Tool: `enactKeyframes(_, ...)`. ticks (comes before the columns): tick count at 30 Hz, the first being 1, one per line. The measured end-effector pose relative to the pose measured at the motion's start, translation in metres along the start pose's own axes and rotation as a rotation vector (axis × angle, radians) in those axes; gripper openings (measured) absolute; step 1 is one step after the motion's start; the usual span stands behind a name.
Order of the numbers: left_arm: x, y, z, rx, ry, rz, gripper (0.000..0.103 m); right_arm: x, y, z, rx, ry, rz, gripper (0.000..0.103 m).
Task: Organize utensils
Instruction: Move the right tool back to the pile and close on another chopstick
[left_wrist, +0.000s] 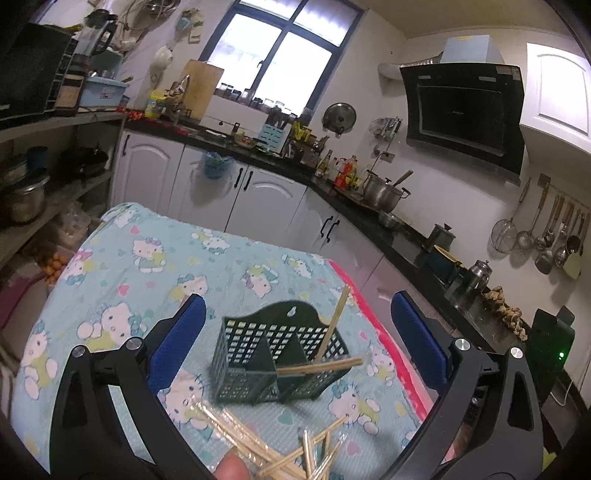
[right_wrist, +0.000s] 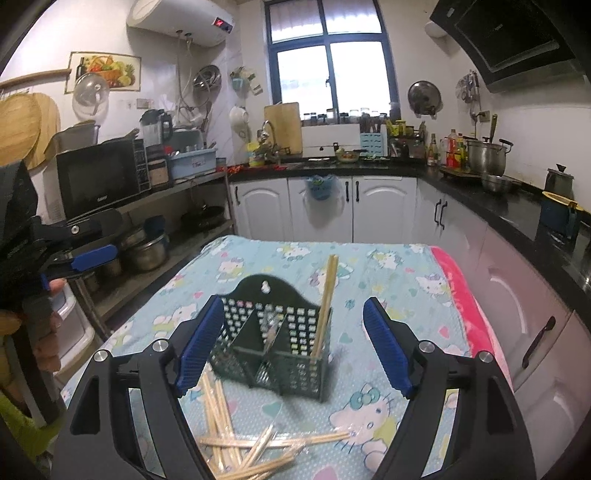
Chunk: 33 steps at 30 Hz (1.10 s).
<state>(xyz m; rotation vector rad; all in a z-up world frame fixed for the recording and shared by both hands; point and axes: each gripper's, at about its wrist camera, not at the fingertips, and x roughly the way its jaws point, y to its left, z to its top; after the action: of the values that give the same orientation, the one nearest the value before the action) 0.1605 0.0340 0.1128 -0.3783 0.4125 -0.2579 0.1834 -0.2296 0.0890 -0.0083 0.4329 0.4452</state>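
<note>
A dark green perforated utensil basket (left_wrist: 258, 354) (right_wrist: 273, 350) stands on the table with a divider inside. One pair of wooden chopsticks (left_wrist: 334, 323) (right_wrist: 327, 302) leans upright in its right compartment. Another pair (left_wrist: 321, 365) lies across its rim in the left wrist view. A loose pile of chopsticks (left_wrist: 280, 446) (right_wrist: 243, 439) lies on the cloth in front of it. My left gripper (left_wrist: 298, 297) is open, wide of the basket. My right gripper (right_wrist: 293, 302) is open too, its left pad beside the basket's left wall, not pressing. The left gripper (right_wrist: 99, 240) also shows at the far left of the right wrist view.
The table wears a light blue cartoon-cat cloth (left_wrist: 147, 266) (right_wrist: 388, 266) with a pink edge (right_wrist: 465, 306) on the right. White cabinets (right_wrist: 384, 206) and a black counter run behind and to the right. A shelf with pots (right_wrist: 147, 251) stands left. A person's fingertip (left_wrist: 231, 467) shows below.
</note>
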Motion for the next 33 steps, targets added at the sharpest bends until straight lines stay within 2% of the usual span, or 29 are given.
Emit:
enactKeyframes(10,-0.005,0.010,-0.022,-0.012,0.025,0.007,0.092,0.000,0.015,-0.026,-0.030,0.075,0.019,0.075)
enactKeyframes(33,0.001,0.049,-0.092,-0.018,0.181,0.025,0.092,0.017,0.022,-0.083,-0.024,0.218,0.007,0.075)
